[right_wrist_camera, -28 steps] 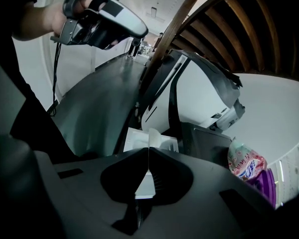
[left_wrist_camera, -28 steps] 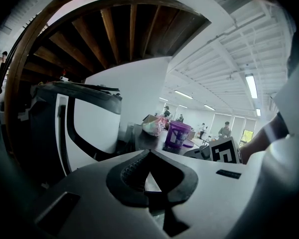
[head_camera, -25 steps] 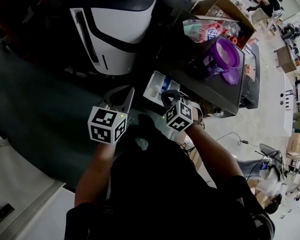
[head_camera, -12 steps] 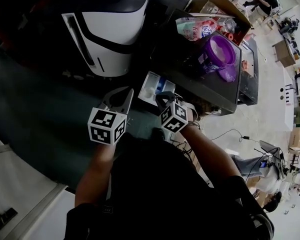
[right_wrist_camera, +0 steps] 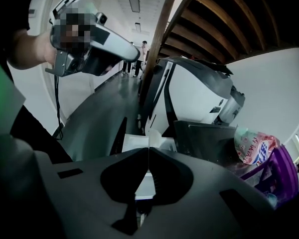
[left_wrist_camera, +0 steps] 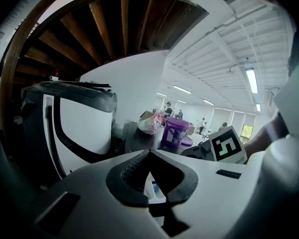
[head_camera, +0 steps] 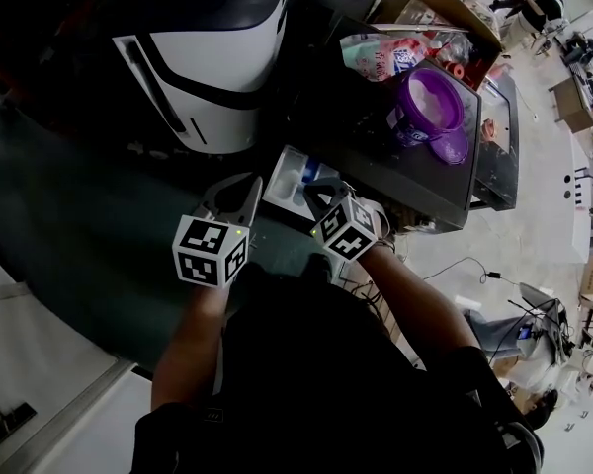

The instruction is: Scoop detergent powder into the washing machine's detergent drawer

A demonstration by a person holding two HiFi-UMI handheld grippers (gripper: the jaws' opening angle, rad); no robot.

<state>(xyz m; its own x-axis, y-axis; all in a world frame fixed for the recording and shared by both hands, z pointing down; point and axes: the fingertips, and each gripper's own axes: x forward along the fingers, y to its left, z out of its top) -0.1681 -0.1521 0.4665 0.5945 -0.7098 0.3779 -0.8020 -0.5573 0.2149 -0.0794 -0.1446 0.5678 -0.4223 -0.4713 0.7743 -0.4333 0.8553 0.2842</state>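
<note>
Drawer [head_camera: 289, 171] is seen pulled out at 11 o'clock of right gripper [head_camera: 318, 196], with left gripper [head_camera: 239, 191] at the drawer's 8 o'clock. Both jaw pairs are pressed tip to tip and nothing is gripped. No scoop is seen, and purple tub [head_camera: 430, 102] sits well apart at 2 o'clock, so scooping is judged not started. The tub's open top is shown only by head view. The closed tips are confirmed only by the gripper views.

Dressed in a black top [head_camera: 306, 363] with short sleeves, at six o'clock. Pale grey left gripper [head_camera: 251, 190], darker right gripper [head_camera: 319, 196] at its three o'clock, each bearing a cube of black-and-white squares.
</note>
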